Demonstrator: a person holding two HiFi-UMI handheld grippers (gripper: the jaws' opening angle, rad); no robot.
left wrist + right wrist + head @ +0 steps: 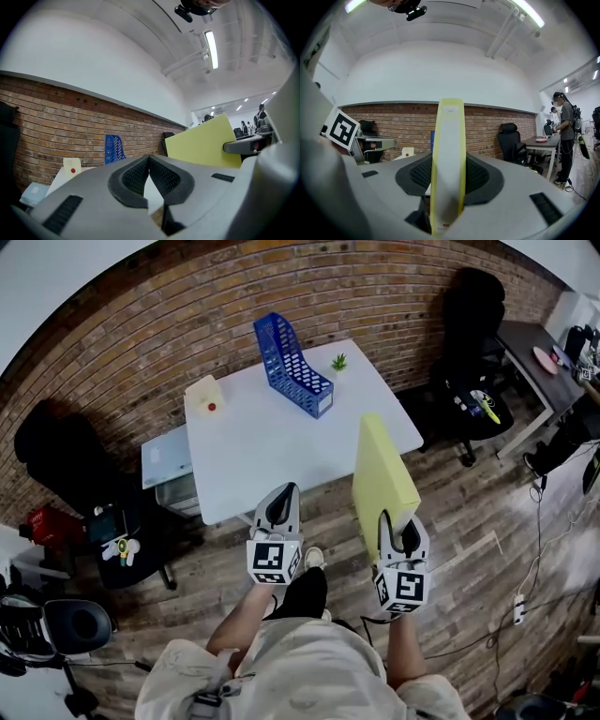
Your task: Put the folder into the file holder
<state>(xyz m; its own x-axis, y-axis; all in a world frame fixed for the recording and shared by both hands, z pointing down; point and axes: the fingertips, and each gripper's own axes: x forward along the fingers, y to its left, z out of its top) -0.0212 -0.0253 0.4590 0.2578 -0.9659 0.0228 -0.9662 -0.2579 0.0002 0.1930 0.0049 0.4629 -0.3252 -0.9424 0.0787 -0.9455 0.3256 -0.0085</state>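
Observation:
My right gripper (394,524) is shut on a thick yellow folder (382,481), held upright on its edge over the floor just off the white table's (253,451) near right corner. In the right gripper view the folder's spine (448,159) stands between the pads. My left gripper (281,501) hangs beside it at the table's near edge, shut with nothing in it; its pads (149,176) meet at the tips. The blue file holder (292,365) stands at the table's far side, and shows as the blue file holder (113,148) against the brick wall in the left gripper view.
A small cream container (204,395) with a red dot and a tiny green plant (338,362) sit on the table. Black office chairs (473,352) flank it, with a low drawer unit (167,465) at its left. A person (565,136) stands by a desk at far right.

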